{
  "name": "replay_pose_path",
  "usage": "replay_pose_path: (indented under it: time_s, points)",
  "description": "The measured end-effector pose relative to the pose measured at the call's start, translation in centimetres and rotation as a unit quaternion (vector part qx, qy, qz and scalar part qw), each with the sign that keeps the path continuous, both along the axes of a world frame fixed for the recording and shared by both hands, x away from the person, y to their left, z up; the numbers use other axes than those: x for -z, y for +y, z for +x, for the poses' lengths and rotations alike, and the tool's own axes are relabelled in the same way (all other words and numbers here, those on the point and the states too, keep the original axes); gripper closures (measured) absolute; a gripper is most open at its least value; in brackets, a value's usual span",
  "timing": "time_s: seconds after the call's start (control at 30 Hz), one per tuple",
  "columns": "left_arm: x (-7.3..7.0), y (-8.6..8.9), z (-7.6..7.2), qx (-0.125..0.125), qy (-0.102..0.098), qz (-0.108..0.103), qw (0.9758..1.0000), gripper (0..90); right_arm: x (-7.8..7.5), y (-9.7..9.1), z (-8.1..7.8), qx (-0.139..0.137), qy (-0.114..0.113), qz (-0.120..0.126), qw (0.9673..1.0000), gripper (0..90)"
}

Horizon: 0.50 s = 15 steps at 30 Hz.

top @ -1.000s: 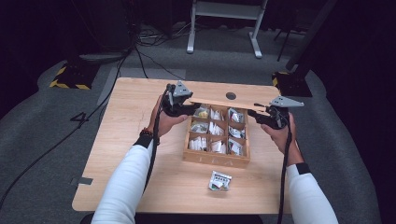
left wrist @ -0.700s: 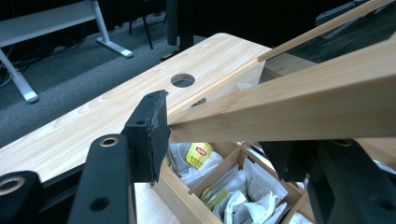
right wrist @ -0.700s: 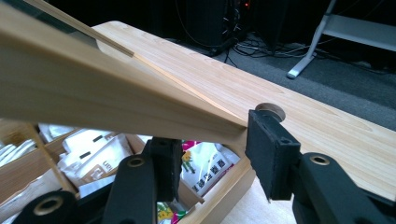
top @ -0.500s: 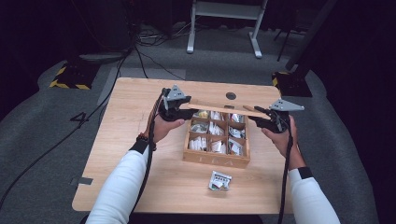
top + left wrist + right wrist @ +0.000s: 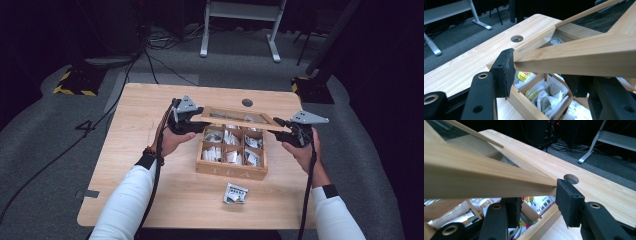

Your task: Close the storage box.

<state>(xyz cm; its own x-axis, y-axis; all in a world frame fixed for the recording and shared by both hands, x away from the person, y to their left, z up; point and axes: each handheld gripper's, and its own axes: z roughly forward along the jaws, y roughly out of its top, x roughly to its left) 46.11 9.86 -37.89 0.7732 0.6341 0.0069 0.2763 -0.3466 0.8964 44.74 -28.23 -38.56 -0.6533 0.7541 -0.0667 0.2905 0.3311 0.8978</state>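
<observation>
An open wooden box (image 5: 230, 171) with several compartments of paper sachets sits mid-table. Its wooden lid (image 5: 235, 118), a frame around a clear pane, is held tilted above the box's far row. My left gripper (image 5: 196, 122) is shut on the lid's left end and my right gripper (image 5: 278, 125) is shut on its right end. In the left gripper view the lid's frame (image 5: 579, 57) runs between the jaws of the left gripper (image 5: 541, 75), with sachets (image 5: 544, 96) below. In the right gripper view the right gripper (image 5: 539, 202) clamps the frame's corner (image 5: 486, 180).
A single loose sachet (image 5: 235, 193) lies on the table in front of the box. A round cable hole (image 5: 247, 102) sits near the table's far edge (image 5: 210, 87). Beyond the table are floor cables and a white stand (image 5: 240, 10).
The lid has swung from a thin edge-on strip to showing its framed face over the box's far row. Both grippers shifted slightly with it, still holding its ends.
</observation>
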Motion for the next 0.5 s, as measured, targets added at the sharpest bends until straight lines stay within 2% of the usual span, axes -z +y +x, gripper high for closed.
replay_pose_path:
  time_s: [0.4,0.5]
  points:
    - [0.2,0.3,-1.3,0.009,-0.002,0.005,0.9999,45.4,0.0,-0.3,-1.7,-0.013,-0.004,0.011,0.9998,56.2]
    - [0.3,0.4,-1.7,0.012,0.0,0.003,0.9999,45.4,0.0,-0.3,-2.2,-0.015,-0.007,0.006,0.9998,56.1]
